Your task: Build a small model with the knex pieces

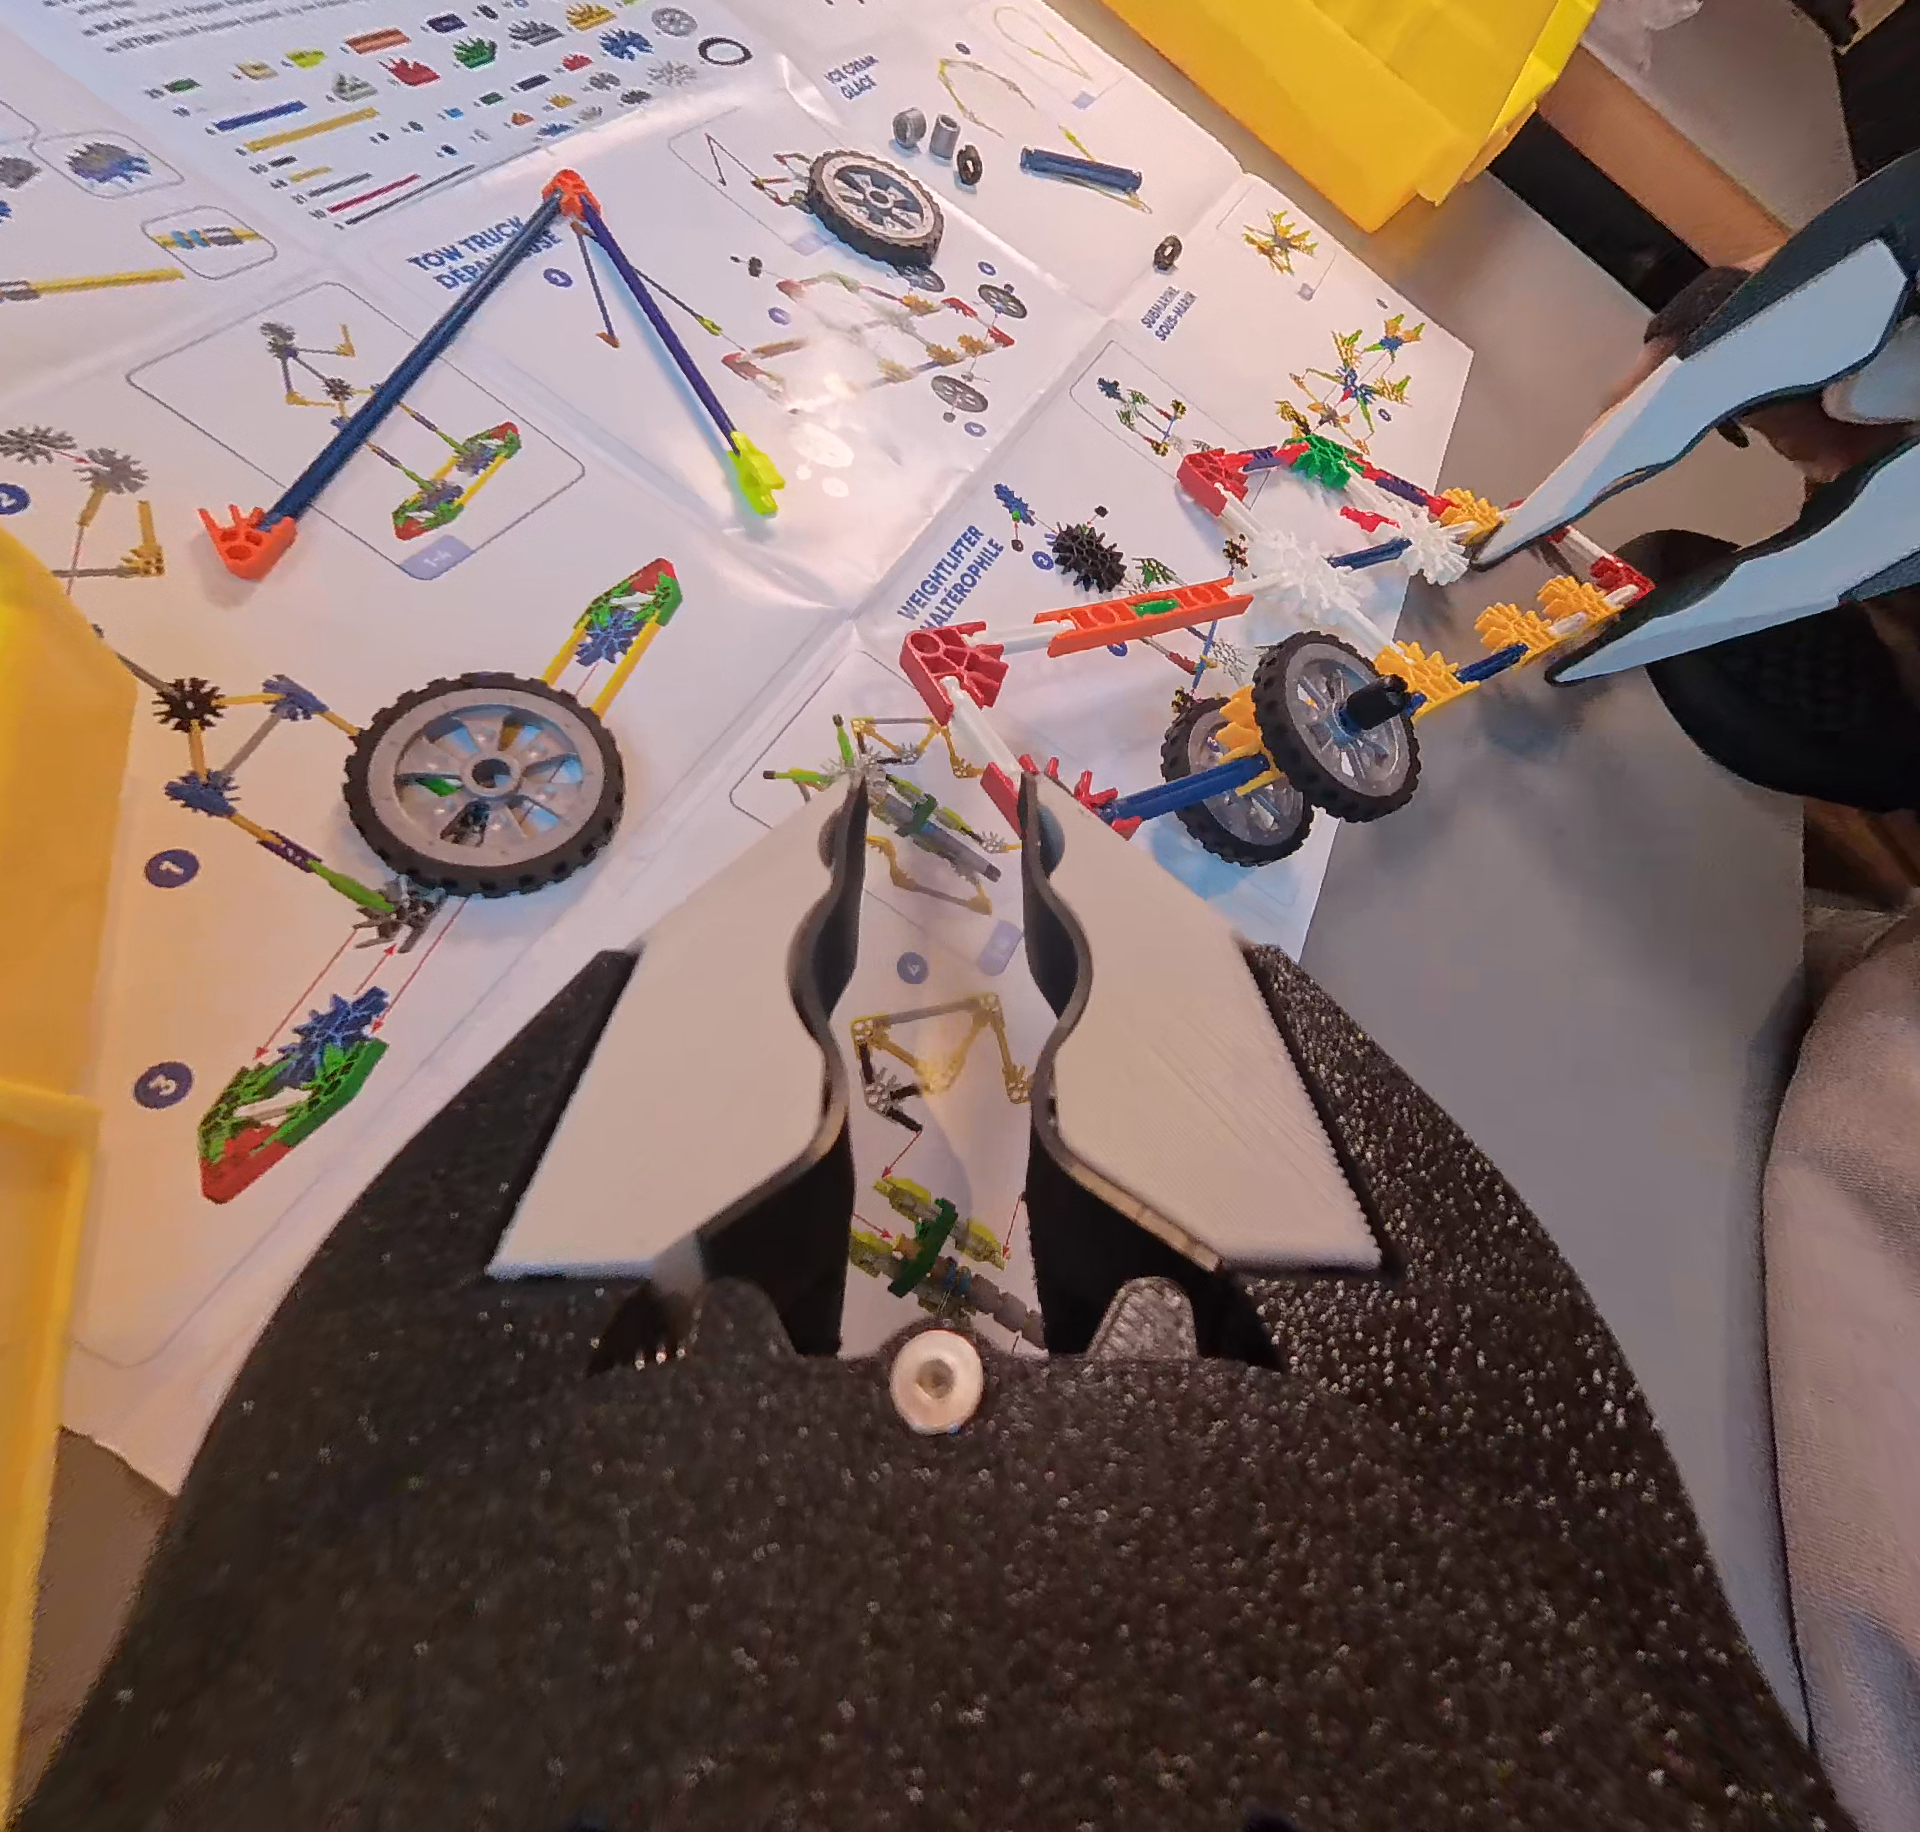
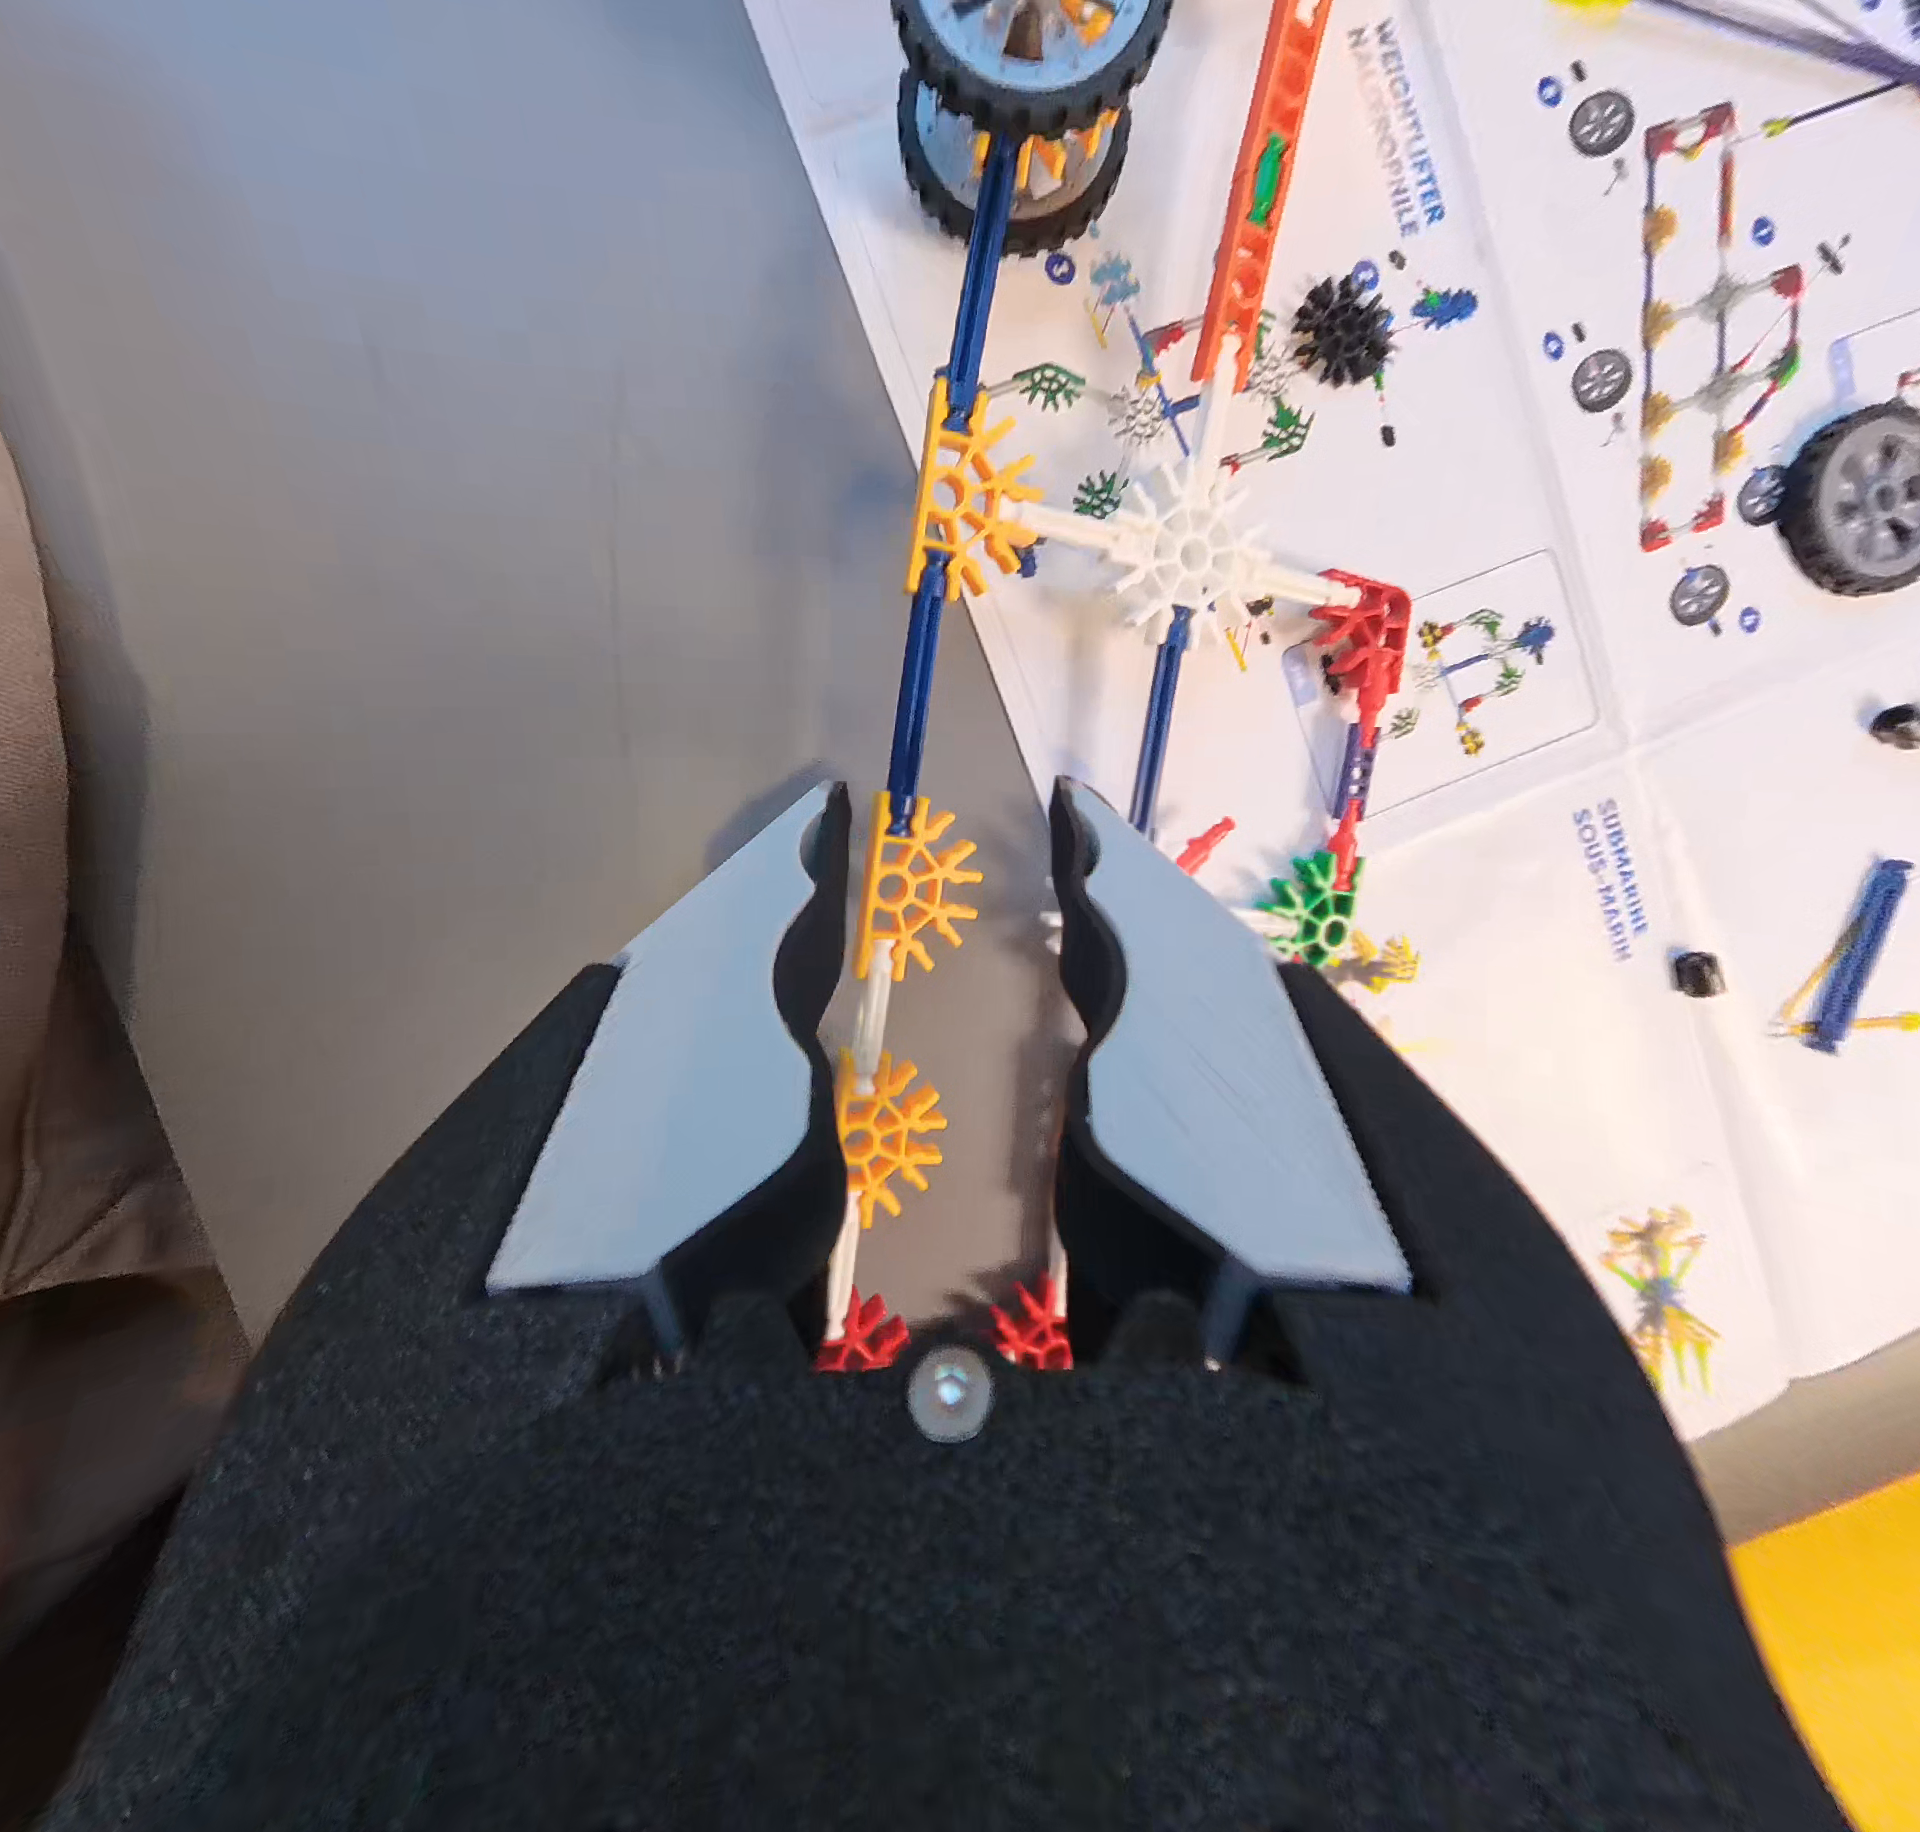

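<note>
Plastic frame (image 2: 914, 889) between right gripper (image 2: 951, 816) fingers

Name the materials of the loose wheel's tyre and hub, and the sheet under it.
Loose wheel's black tyre: likely rubber, matte with moulded tread. Its grey spoked hub: seemingly hard plastic, slight sheen. White printed instruction sheet: paper, with fold creases and glossy glare.

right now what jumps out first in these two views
A half-built frame of coloured plastic rods and connectors with two black-tyred wheels lies at the instruction sheet's right edge. The right gripper, open, straddles its yellow-connector end. The left gripper hovers open above the sheet.
</note>
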The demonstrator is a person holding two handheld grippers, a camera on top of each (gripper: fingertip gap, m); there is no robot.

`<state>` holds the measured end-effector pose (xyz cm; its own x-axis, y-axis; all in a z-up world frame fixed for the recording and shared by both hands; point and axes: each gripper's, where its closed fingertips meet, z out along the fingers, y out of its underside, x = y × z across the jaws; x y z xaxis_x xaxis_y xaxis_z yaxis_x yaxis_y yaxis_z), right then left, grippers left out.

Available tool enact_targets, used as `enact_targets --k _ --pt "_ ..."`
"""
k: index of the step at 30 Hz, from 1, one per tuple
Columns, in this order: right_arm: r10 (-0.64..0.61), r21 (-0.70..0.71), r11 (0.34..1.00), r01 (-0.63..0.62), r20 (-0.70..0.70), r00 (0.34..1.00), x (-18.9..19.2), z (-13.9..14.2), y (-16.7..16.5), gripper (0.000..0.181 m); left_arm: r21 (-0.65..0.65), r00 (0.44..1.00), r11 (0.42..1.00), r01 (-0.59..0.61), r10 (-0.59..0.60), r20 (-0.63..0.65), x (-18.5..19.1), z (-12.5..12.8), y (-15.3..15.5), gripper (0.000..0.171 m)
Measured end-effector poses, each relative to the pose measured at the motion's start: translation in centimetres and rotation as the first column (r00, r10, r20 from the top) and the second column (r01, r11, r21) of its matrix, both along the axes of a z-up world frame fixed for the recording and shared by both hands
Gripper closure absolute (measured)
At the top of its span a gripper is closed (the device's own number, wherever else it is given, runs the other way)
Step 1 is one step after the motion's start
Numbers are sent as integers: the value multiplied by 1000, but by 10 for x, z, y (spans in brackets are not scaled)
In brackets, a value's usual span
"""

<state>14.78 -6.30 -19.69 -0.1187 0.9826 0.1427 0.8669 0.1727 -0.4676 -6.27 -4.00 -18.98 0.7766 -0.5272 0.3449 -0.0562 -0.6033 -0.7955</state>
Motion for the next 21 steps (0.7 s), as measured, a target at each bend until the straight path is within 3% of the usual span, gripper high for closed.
enact_targets --k 4,12,15,18,21 --pt "26 30 999 -28 47 999 4 -16 -2 165 -2 1000 1000 15 -15 -23 3 -3 -2 144" --pt "252 92 961 -262 108 962 11 -16 15 165 5 999 999 46 -46 -8 4 3 -5 144" --pt "239 82 964 -255 167 957 16 -17 30 165 -35 996 995 91 -90 14 12 -1 -12 140" --pt "206 -37 978 -205 21 978 -5 14 23 153 -50 987 986 159 -160 -18 26 -7 -21 139" --pt "166 -114 975 -189 -183 969 -49 54 8 160 -52 977 977 206 -208 -43 35 -8 -28 140"
